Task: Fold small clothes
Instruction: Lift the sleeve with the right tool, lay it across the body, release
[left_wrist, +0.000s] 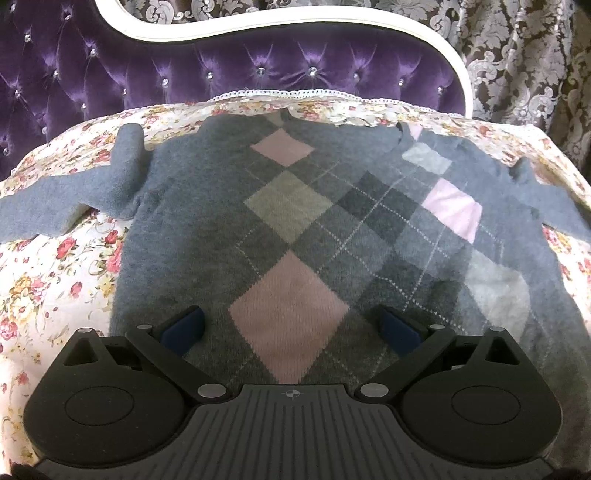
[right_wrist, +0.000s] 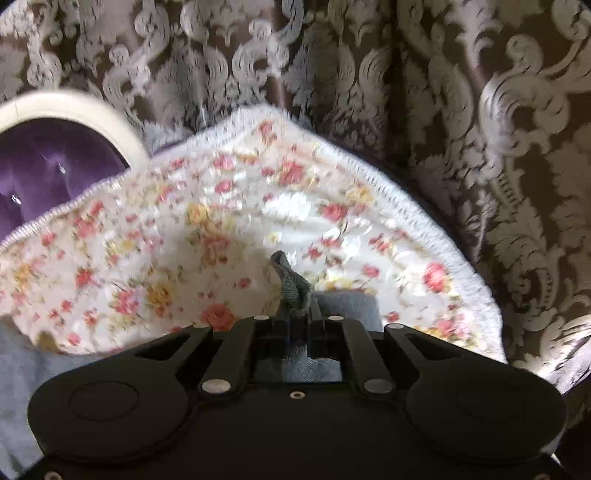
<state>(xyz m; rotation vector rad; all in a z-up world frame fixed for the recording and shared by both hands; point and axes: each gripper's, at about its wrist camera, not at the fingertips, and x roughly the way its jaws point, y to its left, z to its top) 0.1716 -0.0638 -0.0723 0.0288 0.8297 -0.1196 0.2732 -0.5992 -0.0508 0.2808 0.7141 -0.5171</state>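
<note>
Pinching a grey sleeve tip, the right gripper angles down over the floral cover, jaws closed on the knit; left gripper hovers w/ jaws wide, tilted down above the argyle sweater spread flat on that cover, near the purple headboard

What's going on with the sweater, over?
Left gripper open above grey argyle knit sweater. Right gripper shut on a sweater fold. Nothing in the way.

Sweater spread flat on bedspread, headboard behind, curtain behind headboard, sleeve out left
</note>
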